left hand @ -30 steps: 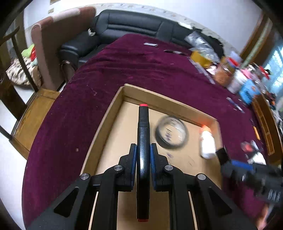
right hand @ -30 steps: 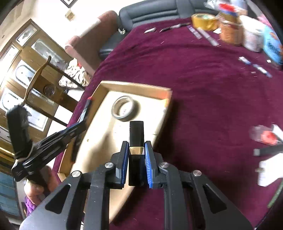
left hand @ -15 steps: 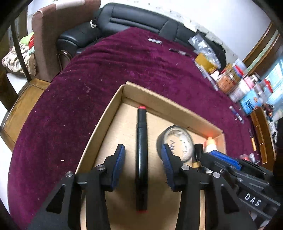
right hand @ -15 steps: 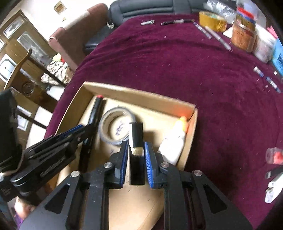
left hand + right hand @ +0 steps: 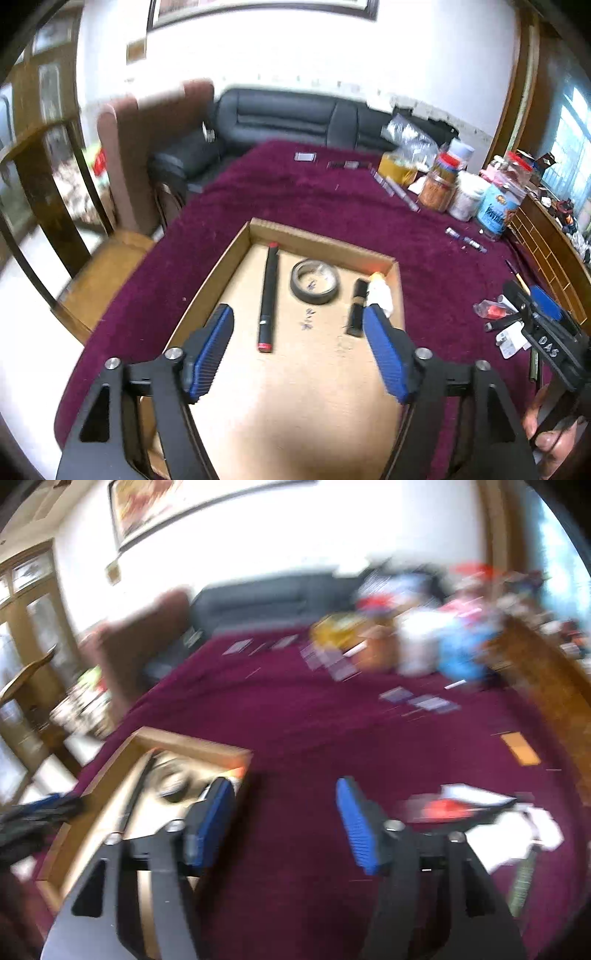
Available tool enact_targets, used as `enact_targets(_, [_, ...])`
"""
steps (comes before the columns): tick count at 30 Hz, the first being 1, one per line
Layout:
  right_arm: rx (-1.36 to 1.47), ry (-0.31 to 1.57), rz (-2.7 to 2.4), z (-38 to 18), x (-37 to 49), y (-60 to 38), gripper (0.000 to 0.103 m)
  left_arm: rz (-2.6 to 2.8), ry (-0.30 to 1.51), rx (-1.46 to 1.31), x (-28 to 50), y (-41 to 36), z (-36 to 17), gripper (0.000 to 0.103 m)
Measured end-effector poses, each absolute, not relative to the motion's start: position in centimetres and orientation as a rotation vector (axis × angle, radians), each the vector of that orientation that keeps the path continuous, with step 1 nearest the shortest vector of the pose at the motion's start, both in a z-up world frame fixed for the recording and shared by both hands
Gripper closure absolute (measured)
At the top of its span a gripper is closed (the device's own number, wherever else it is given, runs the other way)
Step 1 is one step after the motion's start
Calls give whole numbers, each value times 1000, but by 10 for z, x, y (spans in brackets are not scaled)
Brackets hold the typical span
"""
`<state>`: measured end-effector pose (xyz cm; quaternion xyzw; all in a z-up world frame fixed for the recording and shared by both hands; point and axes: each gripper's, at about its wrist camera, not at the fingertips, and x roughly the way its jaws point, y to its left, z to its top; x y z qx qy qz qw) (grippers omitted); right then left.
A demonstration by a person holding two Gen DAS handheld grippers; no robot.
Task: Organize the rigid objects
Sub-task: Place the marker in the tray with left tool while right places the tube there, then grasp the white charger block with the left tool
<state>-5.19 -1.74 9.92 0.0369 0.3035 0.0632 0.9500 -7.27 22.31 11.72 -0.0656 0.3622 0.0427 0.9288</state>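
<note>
Left hand-held gripper [image 5: 299, 339] and right hand-held gripper [image 5: 284, 816]: both just opened, nothing held.
Black marker [image 5: 269, 295], tape roll [image 5: 314, 281] seen sharply in the cardboard box [image 5: 321, 243] only by left view.

black pen [image 5: 268, 299] flat in box [image 5: 321, 242]

Near half of the cardboard tray [image 5: 236, 247] is lying clear; marker [image 5: 268, 295], tape roll [image 5: 314, 282] and glue bottle [image 5: 380, 295] are crowding its far end
</note>
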Motion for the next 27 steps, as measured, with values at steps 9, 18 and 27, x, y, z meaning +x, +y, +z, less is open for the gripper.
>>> enact_targets(9, [192,631,-170,74,-73,-148,34,25,631,51,-105,119,123,21])
enact_targets(18, [311,680,-257,61,-81,-234,34,-104,846,46,-81,51,83,21])
enact_targets(27, [550,715,57,54,-64,-260,34,-135,951,37,-51,25,26,22])
